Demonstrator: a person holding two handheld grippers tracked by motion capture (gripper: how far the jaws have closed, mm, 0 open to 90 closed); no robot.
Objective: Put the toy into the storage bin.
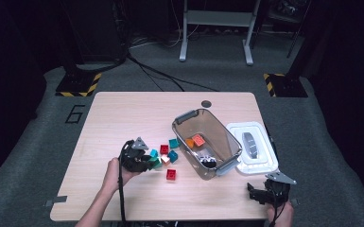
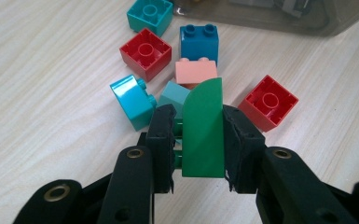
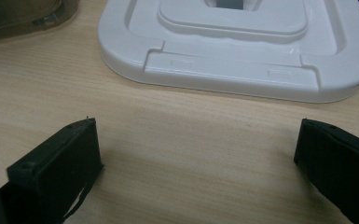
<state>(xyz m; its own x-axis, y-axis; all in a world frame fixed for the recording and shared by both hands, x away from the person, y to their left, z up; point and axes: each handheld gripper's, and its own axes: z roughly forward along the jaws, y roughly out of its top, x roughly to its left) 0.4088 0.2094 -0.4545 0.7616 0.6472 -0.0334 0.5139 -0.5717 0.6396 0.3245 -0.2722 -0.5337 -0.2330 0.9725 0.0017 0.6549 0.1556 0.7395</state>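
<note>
Green brick (image 2: pixel 203 133) clamped between the jaws of the left gripper (image 2: pixel 198 140), just left of the clear bin (image 1: pixel 207 142) on the tabletop (image 1: pixel 123 118). Probably light, hard plastic, stiff and not fragile; one curved, glossy face, so likely slippery there. Better taken on the two flat sides, as now, studs toward one pad. Other bricks crowded just beyond it toward the bin: teal (image 2: pixel 132 101), red (image 2: pixel 145 52), blue (image 2: pixel 198 42), pink (image 2: pixel 196 72), another red (image 2: pixel 267 102). Right gripper (image 3: pixel 196 149) spread wide and empty, right of the bin, near the white lid (image 3: pixel 242 51). Pale wood surface, smooth and flat. Grey carpet around, dark room, metal frame behind.
</note>
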